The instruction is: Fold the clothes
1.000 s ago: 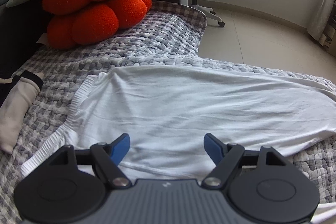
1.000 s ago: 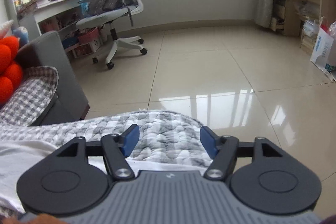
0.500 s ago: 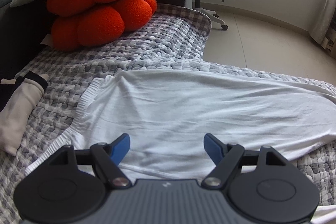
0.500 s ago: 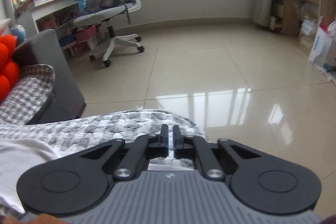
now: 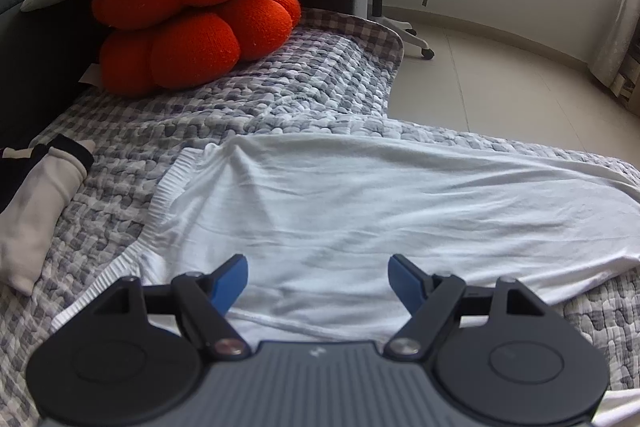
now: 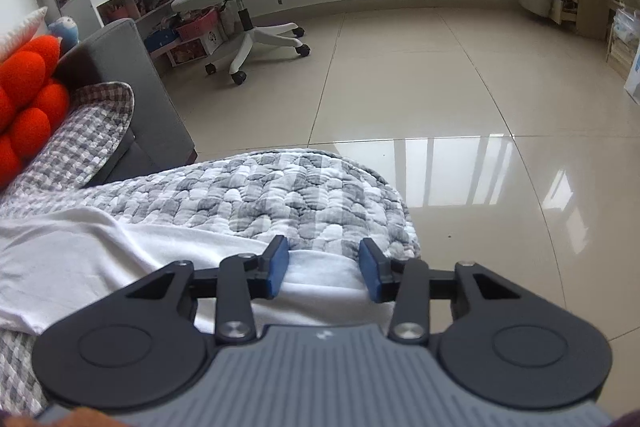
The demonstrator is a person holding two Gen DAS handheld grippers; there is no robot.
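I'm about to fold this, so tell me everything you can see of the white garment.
The white garment looks like soft cotton knit, with a ribbed band along one end. It lies spread flat but wrinkled on the checked quilt, with nothing on top of it. The left gripper, open, is over its near edge. Its other end lies under the open right gripper, close to the quilt's edge. Whether either gripper touches it cannot be told.

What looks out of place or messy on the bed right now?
Nothing is spilled or damaged. The white garment lies spread on the checked quilt but is creased, with its ribbed edge rumpled at the left. A beige garment with a black cuff lies bunched apart from it, further left.
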